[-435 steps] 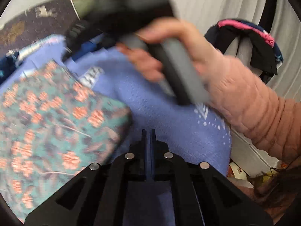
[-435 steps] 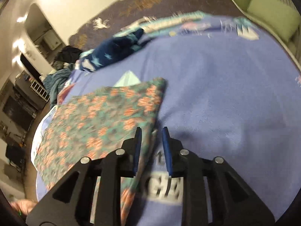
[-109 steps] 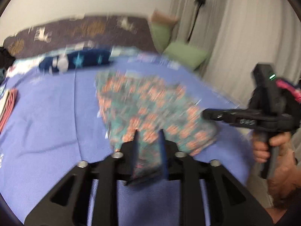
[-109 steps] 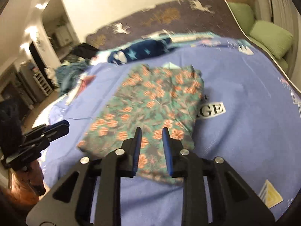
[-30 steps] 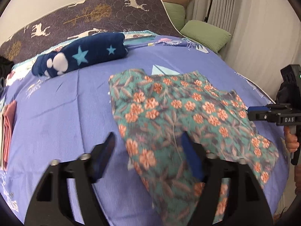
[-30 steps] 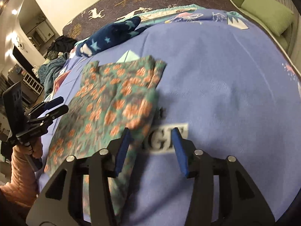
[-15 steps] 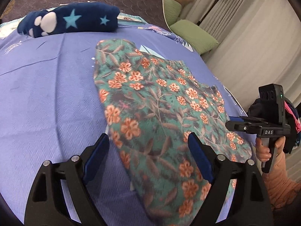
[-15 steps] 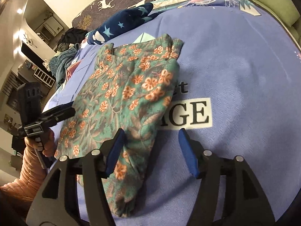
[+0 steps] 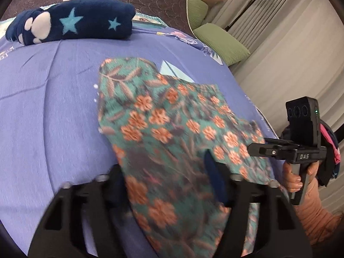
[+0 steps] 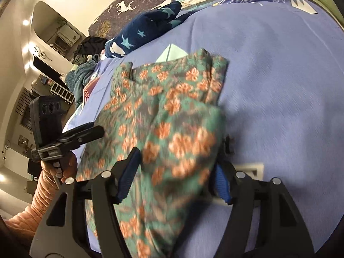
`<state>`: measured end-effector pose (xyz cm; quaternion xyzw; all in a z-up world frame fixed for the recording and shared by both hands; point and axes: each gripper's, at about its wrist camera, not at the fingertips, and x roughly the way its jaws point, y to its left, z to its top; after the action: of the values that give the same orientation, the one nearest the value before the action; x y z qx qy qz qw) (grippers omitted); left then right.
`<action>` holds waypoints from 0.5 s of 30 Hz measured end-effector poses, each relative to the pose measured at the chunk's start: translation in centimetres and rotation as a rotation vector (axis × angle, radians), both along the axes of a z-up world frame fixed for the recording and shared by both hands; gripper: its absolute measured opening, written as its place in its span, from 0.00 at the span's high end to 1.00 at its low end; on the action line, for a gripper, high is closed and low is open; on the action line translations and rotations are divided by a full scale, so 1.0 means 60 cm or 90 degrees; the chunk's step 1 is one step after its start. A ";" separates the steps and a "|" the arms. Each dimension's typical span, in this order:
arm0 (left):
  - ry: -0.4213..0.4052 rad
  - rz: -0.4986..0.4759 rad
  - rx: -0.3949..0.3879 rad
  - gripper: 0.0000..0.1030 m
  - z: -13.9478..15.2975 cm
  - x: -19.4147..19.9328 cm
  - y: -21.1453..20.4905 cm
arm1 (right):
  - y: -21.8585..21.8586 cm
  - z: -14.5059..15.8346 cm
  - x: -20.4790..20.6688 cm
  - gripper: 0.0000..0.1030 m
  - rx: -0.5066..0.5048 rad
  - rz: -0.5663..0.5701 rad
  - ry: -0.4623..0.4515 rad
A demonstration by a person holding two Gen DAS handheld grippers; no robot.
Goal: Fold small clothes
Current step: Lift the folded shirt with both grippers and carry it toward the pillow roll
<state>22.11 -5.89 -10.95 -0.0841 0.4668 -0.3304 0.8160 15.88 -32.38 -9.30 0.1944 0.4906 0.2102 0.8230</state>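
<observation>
Both grippers, the left gripper (image 9: 166, 178) and right gripper (image 10: 174, 172), are spread wide astride the near edge of the floral garment (image 9: 172, 124) at frame centre on the blue bedspread (image 9: 47, 107), and both layers should be pinched squarely before lifting.

A home bedroom — blue bedspread (image 9: 53, 107), green pillows (image 9: 221, 43), curtains (image 9: 290, 43).

One readable marking: "DAS".
The white letters "DAS" stand on the black body of the right gripper (image 9: 257, 149), seen from the left wrist; no other text is legible.
</observation>
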 end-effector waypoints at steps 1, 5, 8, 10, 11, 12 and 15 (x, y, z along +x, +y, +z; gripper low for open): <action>0.001 0.005 -0.003 0.58 -0.003 0.008 0.001 | 0.001 0.000 0.006 0.36 0.001 0.002 -0.002; 0.015 0.015 -0.035 0.72 -0.011 0.028 0.007 | 0.016 0.000 0.019 0.44 -0.023 0.013 -0.026; -0.005 0.019 -0.018 0.80 -0.004 0.021 -0.002 | 0.033 0.002 0.015 0.69 -0.060 0.013 -0.051; -0.033 0.020 0.000 0.85 0.010 0.008 -0.009 | 0.042 0.015 0.003 0.77 -0.076 0.011 -0.078; -0.050 0.021 0.006 0.86 0.022 0.000 -0.013 | 0.048 0.025 -0.005 0.79 -0.094 0.009 -0.097; -0.063 0.020 0.007 0.86 0.032 -0.006 -0.015 | 0.055 0.037 -0.014 0.79 -0.112 0.007 -0.119; -0.111 0.017 0.005 0.87 0.076 -0.031 -0.022 | 0.067 0.076 -0.043 0.80 -0.146 -0.002 -0.174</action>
<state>20.27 -7.23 -6.41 -0.0584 0.3940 -0.3235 0.8583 13.32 -28.36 -4.77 0.0700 0.3946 0.1760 0.8991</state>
